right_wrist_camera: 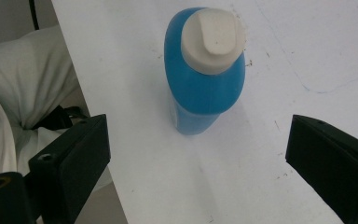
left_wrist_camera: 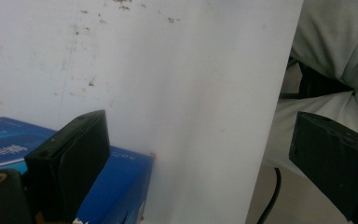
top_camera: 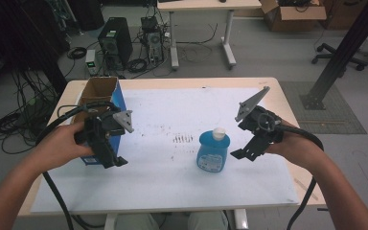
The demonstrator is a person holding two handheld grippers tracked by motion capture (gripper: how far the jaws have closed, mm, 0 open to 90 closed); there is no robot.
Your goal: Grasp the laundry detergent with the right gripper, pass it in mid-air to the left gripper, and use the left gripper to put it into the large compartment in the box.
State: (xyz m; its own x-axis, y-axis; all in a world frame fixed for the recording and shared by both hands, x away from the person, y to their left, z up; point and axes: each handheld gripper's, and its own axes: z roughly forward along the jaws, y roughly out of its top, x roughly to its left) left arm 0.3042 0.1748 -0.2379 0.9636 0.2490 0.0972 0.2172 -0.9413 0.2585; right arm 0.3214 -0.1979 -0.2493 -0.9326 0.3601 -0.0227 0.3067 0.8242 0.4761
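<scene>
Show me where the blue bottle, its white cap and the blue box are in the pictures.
blue bottle [top_camera: 212,154]: high view, on the front label of its body.
white cap [right_wrist_camera: 213,41]: right gripper view, on the cap's flat top.
blue box [top_camera: 118,98]: high view, on its blue side wall.

Table [top_camera: 287,112], white sheet [top_camera: 172,172], bottle [top_camera: 212,152], box [top_camera: 100,91]

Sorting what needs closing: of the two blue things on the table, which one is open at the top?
The blue cardboard box at the table's left edge: its top is open, while the blue plastic bottle wears a white cap.
</scene>
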